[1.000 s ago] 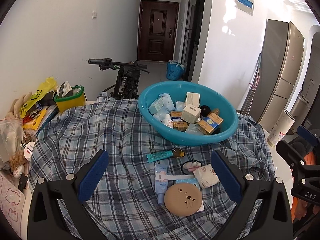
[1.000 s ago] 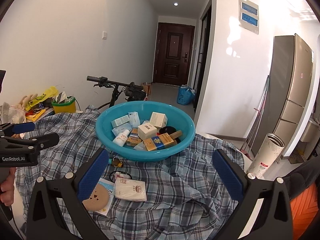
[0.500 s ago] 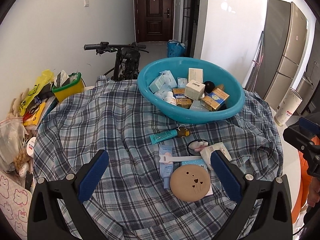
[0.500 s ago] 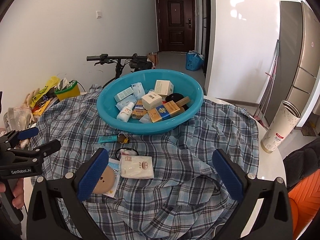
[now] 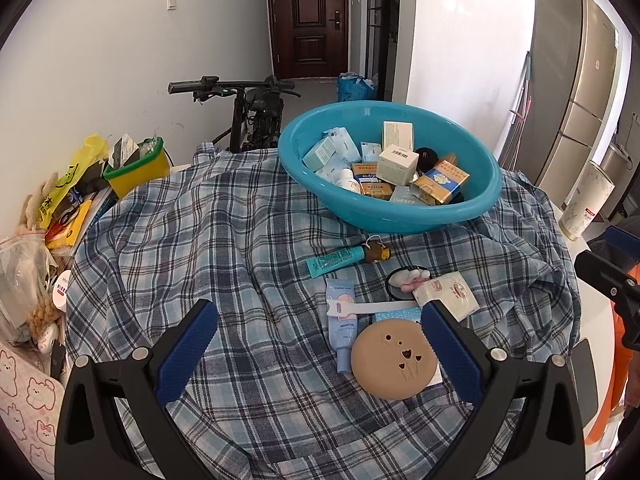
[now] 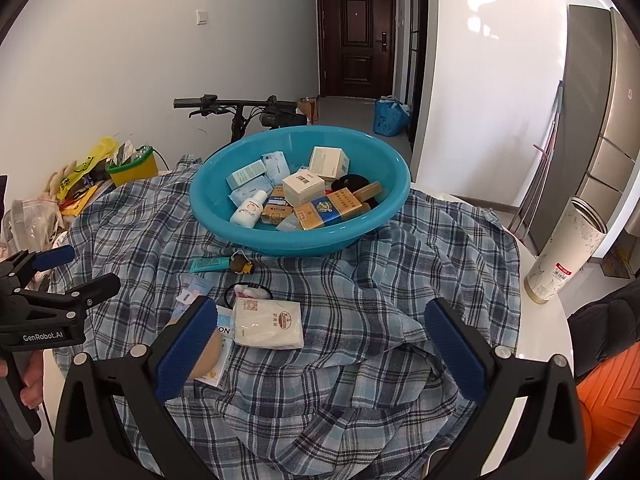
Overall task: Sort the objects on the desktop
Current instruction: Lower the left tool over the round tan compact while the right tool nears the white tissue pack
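Note:
A teal basin [image 5: 472, 208] [image 6: 304, 244] full of small boxes and a white bottle stands on a plaid cloth [image 5: 208, 248] [image 6: 380, 292]. In front of it lie a teal tube [image 5: 335, 260] [image 6: 208, 265], a small brown bottle [image 5: 375, 252], a pale blue tube [image 5: 342, 320], a white tissue pack [image 5: 448, 295] [image 6: 268, 322], a hair tie [image 6: 248, 292] and a round tan compact [image 5: 394, 360]. My left gripper [image 5: 320, 356] hovers open above the cloth, the compact just inside its right finger. My right gripper [image 6: 320, 350] is open over the cloth, right of the tissue pack.
A yellow-green bin [image 5: 138, 166] and bags of clutter [image 5: 60, 196] crowd the table's left edge. A white paper roll [image 6: 564, 252] stands at the right edge. A bicycle [image 5: 248, 108] leans behind the table. A person's hand [image 6: 30, 376] holds the left gripper's handle.
Both cameras have tipped downward and come closer to the table, so the loose items lie nearer the fingers. Nothing on the cloth has moved and both grippers have stayed open.

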### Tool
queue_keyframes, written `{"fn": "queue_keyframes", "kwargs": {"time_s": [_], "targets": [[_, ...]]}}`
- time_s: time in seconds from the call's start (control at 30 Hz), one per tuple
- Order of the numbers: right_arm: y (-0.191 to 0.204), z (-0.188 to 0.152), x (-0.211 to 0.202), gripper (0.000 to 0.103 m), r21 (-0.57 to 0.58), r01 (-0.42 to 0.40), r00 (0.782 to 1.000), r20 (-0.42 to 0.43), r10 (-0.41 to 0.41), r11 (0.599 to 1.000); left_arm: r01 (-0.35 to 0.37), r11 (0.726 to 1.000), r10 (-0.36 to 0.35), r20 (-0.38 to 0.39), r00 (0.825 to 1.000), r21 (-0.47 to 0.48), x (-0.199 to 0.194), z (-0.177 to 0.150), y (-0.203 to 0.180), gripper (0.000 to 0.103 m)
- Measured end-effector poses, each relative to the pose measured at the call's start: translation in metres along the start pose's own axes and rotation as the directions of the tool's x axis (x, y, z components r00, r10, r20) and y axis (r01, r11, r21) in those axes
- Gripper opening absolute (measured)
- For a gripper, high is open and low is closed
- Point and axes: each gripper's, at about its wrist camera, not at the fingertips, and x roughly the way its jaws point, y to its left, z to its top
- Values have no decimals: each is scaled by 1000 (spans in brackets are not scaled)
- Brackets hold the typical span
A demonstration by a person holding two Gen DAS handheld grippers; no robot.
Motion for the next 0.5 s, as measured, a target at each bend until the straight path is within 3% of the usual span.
{"fn": "queue_keyframes", "kwargs": {"time_s": [0.5], "targets": [[-3, -19, 21, 103, 1, 0, 999, -44, 0, 1000, 23, 1000, -23, -69, 997, -11, 32, -22, 1, 103]]}}
